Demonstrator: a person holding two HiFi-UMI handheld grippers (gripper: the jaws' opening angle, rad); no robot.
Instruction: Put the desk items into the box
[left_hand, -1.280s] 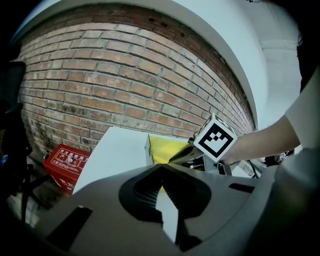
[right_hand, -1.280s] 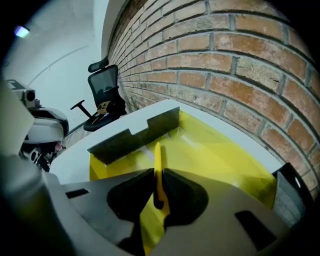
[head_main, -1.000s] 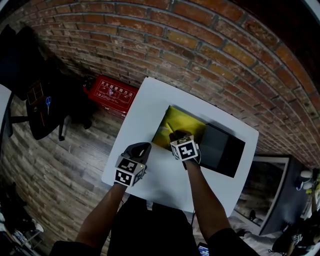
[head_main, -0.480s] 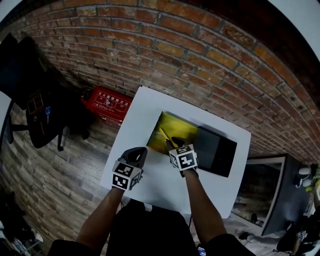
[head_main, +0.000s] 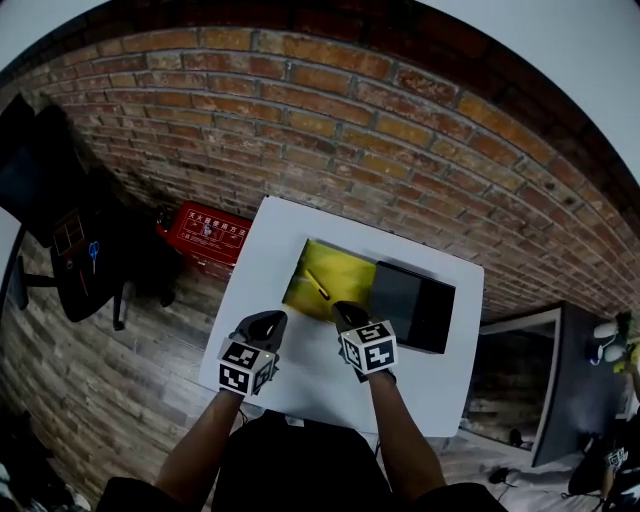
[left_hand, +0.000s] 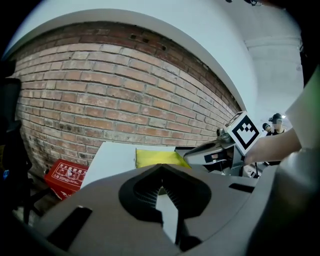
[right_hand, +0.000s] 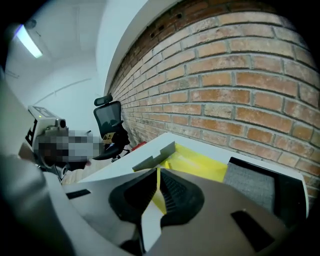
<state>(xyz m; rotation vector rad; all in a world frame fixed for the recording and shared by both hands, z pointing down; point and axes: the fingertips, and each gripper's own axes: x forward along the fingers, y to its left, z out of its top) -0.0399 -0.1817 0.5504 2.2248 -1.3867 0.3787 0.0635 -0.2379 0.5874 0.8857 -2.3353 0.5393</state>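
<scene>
Not yet boxed: yellow pad (head_main: 330, 272) on desk (head_main: 265, 245) mid-frame beside black box (head_main: 412, 305), pen (head_main: 320, 291) atop. Left claw (head_main: 268, 322), right claw (head_main: 347, 312) closed, empty.

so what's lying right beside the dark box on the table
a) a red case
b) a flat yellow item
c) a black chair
b: in the head view the flat yellow item lies on the white table right beside the dark box, while the red case sits down on the floor.
</scene>
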